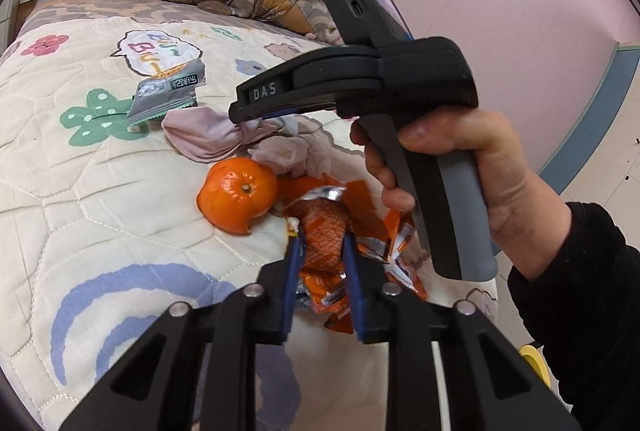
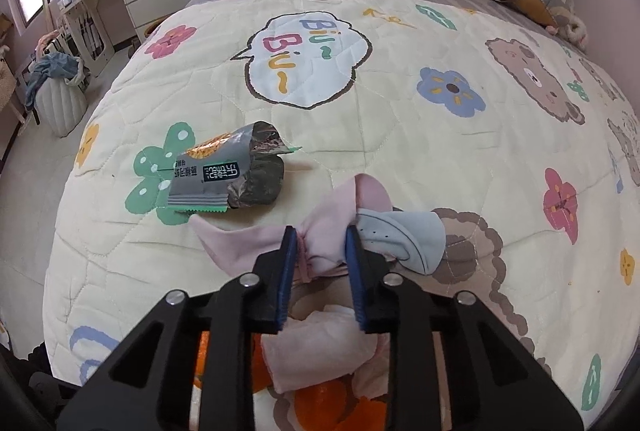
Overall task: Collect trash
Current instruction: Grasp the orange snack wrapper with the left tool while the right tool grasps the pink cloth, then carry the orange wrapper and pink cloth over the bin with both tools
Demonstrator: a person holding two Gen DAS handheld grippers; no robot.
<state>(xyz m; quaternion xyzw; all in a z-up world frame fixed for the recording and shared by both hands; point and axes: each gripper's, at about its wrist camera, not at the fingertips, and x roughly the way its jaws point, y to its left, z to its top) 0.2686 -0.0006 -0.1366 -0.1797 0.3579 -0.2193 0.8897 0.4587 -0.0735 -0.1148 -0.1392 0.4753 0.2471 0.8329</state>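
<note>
Left gripper (image 1: 322,237): fingers narrowed, clamped on the orange snack wrapper (image 1: 324,227), which lies on the quilt (image 1: 80,191) beside a mandarin (image 1: 236,193). Right gripper (image 2: 321,235): fingers pinching the pink cloth (image 2: 324,243) at its bunched middle. Grey wrapper (image 2: 228,171) lies just beyond, apart from both, on the green flower print.

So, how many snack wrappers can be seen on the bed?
2. A grey wrapper lies on the green flower print; an orange wrapper sits between the left gripper fingers, beside the mandarin. More may hide under the pink cloth.
</note>
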